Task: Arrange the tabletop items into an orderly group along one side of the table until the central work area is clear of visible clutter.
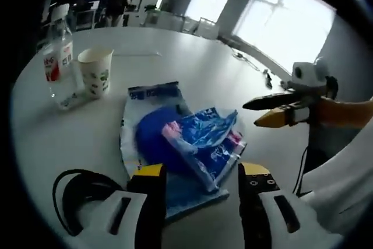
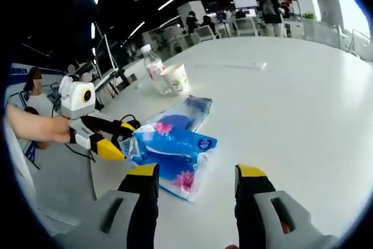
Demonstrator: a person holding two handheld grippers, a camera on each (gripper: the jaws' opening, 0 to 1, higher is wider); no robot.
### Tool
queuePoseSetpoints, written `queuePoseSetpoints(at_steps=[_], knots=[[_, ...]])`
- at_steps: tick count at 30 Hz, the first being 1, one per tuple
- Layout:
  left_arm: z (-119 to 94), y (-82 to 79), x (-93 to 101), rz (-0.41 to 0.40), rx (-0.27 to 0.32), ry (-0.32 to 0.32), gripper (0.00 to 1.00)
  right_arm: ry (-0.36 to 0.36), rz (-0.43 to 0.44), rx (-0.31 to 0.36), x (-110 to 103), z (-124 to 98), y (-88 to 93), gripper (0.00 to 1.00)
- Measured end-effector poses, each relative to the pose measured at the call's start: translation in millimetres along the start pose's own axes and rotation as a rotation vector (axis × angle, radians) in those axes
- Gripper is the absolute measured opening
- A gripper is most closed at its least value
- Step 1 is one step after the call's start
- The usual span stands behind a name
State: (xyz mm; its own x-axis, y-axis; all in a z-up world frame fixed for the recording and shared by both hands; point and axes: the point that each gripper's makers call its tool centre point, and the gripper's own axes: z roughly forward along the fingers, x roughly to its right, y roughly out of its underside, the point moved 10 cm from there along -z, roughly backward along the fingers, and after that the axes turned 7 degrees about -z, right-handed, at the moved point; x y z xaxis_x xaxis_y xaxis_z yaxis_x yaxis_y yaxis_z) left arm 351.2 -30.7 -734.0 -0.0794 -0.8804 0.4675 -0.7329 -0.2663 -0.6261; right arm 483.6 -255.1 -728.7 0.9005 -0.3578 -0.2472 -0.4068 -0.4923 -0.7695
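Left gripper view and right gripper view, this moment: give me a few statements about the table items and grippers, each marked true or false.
1. The paper cup stands upright beside the water bottle. True.
2. The blue plastic packets lie on the flat bag with a blue print. True.
3. The right gripper is clamped on the cup. False: it hangs over the bare table, apart from the cup, jaws slightly apart.
4. The bottle lies on its side. False: it stands upright.
5. The left gripper has its jaws spread, nothing between them. True.
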Motion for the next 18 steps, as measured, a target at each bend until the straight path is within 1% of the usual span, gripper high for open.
queuePoseSetpoints(at_steps=[3, 4, 7, 9, 11, 12, 13, 15, 18], knots=[[3, 0.8, -0.6, -0.025, -0.02, 0.001, 0.37, -0.013, 0.043, -0.002, 0, 5, 2.0, 0.41], [4, 0.9, 0.5, -0.036, -0.023, 0.004, 0.34, -0.013, 0.045, -0.002, 0, 6, 2.5, 0.4], [7, 2.4, 1.6, -0.034, -0.035, -0.008, 0.26, -0.017, 0.047, -0.012, 0, 8, 4.9, 0.36], [10, 3.9, 0.4, -0.053, -0.041, -0.01, 0.26, -0.02, 0.041, -0.028, 0, 9, 7.7, 0.32], [12, 5.8, 2.1, -0.097, -0.046, 0.017, 0.26, -0.023, 0.042, -0.043, 1, 10, 11.1, 0.28], [12, 6.3, 2.1, -0.104, -0.054, 0.019, 0.26, -0.032, 0.055, -0.05, 1, 10, 12.5, 0.23], [13, 7.1, 2.4, -0.095, -0.058, 0.014, 0.26, -0.031, 0.058, -0.048, 2, 10, 12.8, 0.2], [13, 8.2, 2.3, -0.082, -0.063, 0.007, 0.23, -0.032, 0.063, -0.043, 2, 11, 13.2, 0.18], [12, 9.2, 1.9, -0.092, -0.07, 0.008, 0.17, -0.037, 0.075, -0.053, 2, 14, 14.2, 0.15]])
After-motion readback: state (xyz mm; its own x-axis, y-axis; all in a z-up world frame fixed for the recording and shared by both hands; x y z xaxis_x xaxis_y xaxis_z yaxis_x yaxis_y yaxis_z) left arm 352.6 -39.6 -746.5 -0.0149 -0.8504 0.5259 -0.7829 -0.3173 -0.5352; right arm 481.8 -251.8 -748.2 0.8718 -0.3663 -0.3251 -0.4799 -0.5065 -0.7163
